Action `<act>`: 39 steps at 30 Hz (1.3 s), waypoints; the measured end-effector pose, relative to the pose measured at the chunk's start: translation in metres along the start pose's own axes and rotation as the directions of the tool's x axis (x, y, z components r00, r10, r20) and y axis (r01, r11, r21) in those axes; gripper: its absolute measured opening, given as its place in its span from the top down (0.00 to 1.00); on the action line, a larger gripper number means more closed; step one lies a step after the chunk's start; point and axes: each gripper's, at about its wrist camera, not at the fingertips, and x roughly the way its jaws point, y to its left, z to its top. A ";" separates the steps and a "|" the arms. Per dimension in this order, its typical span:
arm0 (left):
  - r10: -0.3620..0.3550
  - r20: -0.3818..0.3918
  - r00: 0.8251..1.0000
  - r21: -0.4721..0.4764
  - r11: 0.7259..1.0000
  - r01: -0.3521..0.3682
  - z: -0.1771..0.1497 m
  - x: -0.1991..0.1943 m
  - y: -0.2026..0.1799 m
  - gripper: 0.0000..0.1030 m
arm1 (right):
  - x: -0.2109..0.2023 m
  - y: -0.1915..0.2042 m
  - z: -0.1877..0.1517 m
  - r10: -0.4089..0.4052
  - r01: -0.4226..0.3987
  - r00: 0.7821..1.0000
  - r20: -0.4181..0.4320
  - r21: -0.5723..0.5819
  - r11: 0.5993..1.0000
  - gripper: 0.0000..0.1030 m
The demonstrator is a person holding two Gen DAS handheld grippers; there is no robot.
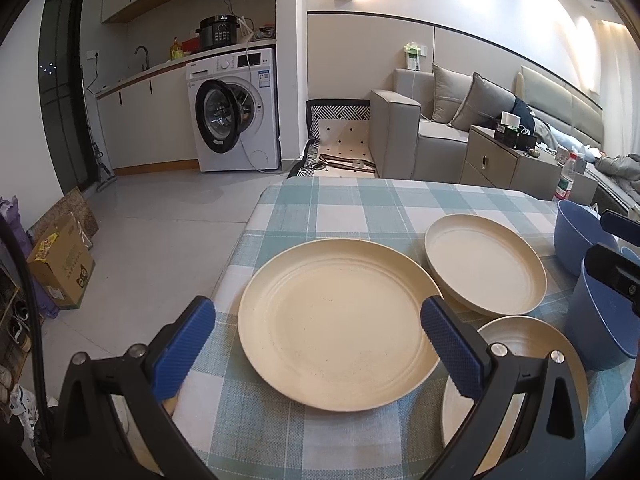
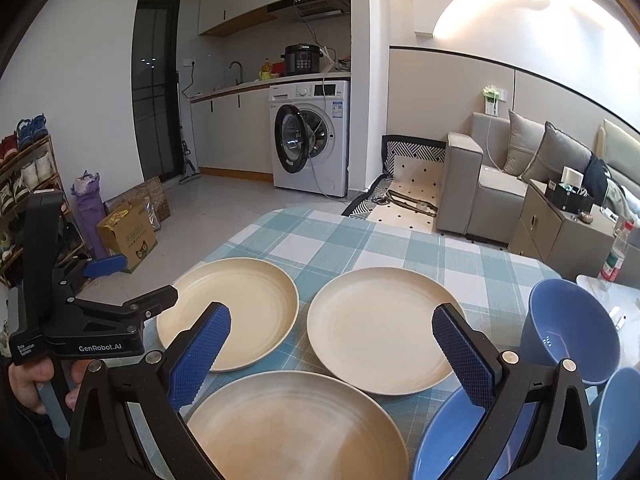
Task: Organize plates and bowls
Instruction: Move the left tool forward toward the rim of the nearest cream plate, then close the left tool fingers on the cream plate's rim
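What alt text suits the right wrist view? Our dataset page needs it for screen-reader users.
Open right gripper hovers over three cream plates and blue bowls on a checked tablecloth; the left gripper is at the left.

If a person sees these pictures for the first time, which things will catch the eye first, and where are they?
Three cream plates lie apart on the checked tablecloth, two farther out and one nearest the camera. To their right stand blue bowls, tipped on their sides. The open left tongs and right tongs hover over the plates, holding nothing.
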 end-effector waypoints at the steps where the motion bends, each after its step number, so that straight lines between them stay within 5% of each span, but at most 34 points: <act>1: 0.000 -0.002 1.000 0.003 1.000 0.000 0.001 0.001 0.000 0.00 | 0.003 0.001 0.001 0.003 -0.003 1.000 -0.007 -0.002 1.000 0.00; 18: -0.001 -0.043 0.999 -0.013 1.000 0.001 0.000 0.022 0.012 0.00 | 0.048 0.014 0.004 0.086 -0.085 0.993 -0.086 0.016 0.996 0.01; 31: -0.014 -0.085 0.996 -0.023 1.000 0.012 -0.007 0.035 0.025 0.01 | 0.081 0.019 -0.007 0.114 -0.110 0.975 -0.189 0.028 0.994 0.24; 39: -0.027 -0.142 0.990 -0.052 0.998 0.020 -0.014 0.046 0.037 0.16 | 0.098 0.032 -0.011 0.158 -0.158 0.956 -0.247 0.017 0.987 0.34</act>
